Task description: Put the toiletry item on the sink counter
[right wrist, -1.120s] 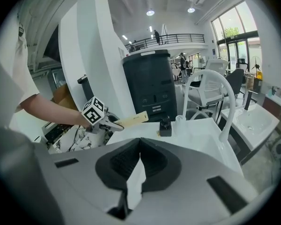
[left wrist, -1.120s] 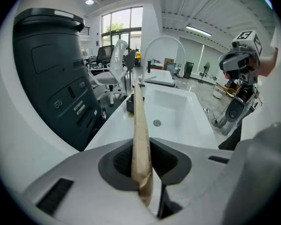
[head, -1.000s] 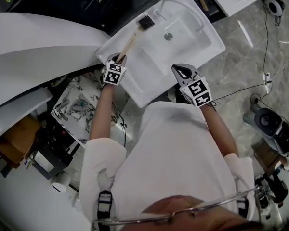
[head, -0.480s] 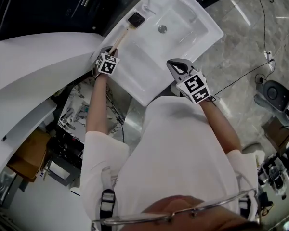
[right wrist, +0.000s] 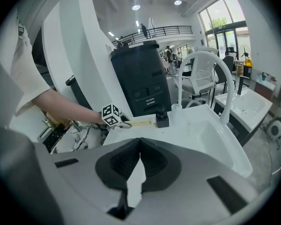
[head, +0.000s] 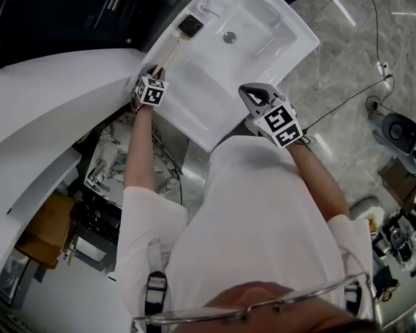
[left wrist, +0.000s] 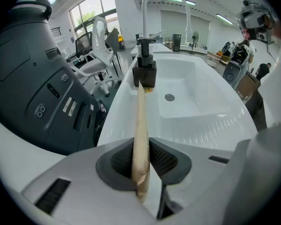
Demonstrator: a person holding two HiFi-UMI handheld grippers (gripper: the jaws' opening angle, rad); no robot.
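1. The person's white shirt fills the near part of the head view, with both bare forearms reaching forward to the white sink counter.
2. The right gripper hangs at the counter's near edge. Its jaws are pressed together with nothing between them.
3. The left gripper is at the counter's left edge, well apart from the right one. Its jaws are clamped on the near end of the tan wooden-handled toiletry item.
4. That item runs away from the jaws along the narrow left strip of the counter, low and nearly level. Whether it rests on the surface cannot be told.
5. Its far end reaches the base of a black soap dispenser, which stands upright on the counter beside the basin.
6. The round drain sits in the basin floor, right of the dispenser.
7. A white arched faucet rises behind the dispenser at the counter's far end.
8. A dark grey machine stands to the left of the sink.
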